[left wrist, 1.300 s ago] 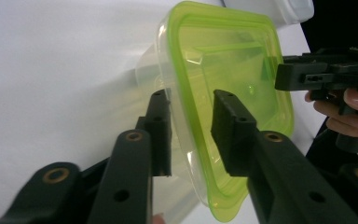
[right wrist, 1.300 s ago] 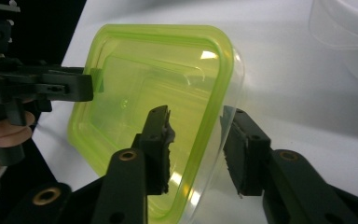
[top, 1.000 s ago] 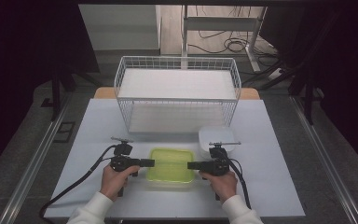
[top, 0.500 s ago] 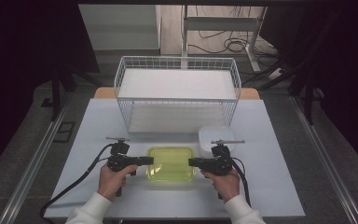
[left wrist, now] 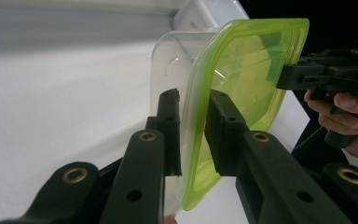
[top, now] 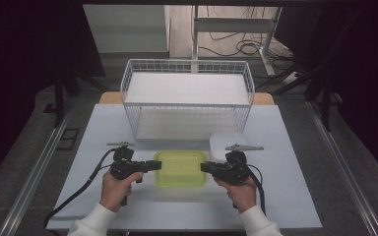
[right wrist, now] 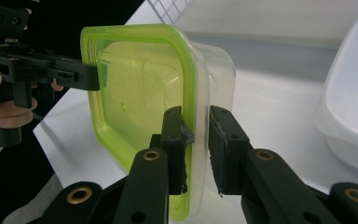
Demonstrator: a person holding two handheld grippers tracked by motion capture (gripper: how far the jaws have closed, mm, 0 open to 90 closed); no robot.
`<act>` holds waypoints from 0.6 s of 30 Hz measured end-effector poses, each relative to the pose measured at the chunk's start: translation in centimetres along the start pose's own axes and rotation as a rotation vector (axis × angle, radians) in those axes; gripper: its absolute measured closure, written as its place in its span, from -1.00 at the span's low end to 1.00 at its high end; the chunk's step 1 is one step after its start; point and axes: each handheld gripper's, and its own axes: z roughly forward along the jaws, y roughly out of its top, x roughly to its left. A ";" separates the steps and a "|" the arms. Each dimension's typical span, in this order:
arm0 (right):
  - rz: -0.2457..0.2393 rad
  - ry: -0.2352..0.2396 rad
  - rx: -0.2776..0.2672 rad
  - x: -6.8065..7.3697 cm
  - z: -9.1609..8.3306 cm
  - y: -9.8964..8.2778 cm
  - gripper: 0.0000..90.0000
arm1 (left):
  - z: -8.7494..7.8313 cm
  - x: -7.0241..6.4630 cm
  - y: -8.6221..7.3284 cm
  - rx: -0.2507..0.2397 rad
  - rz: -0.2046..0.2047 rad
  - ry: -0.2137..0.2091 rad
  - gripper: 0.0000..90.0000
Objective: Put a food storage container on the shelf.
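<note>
We grip the lidded container (top: pixel 180 168) by its green rim at opposite ends, left gripper (top: pixel 152 165) and right gripper (top: pixel 206 168) each nearly closed on that lip, so it stays level. It sits, perhaps just lifted, before the wire basket (top: pixel 187 104), beside a white tub (top: pixel 225 143).

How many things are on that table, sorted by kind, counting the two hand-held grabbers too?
Clear plastic containers with a green lid: 1
White plastic containers: 1
White wire baskets: 1
Black hand-held grippers: 2, the left gripper and the right gripper, each clamped on the green-lidded container's rim
Total: 5
</note>
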 end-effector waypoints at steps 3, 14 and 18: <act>-0.027 -0.001 -0.026 0.4 -0.6 0.3 0.69 | -0.5 -0.7 0.4 -0.014 0.031 0.004 0.72; -0.077 0.003 -0.082 1.4 -2.2 1.1 0.69 | -1.2 -1.9 1.1 -0.051 0.061 -0.005 0.72; -0.095 0.002 -0.097 1.8 -2.6 1.5 0.69 | -1.7 -2.4 1.5 -0.064 0.080 -0.008 0.72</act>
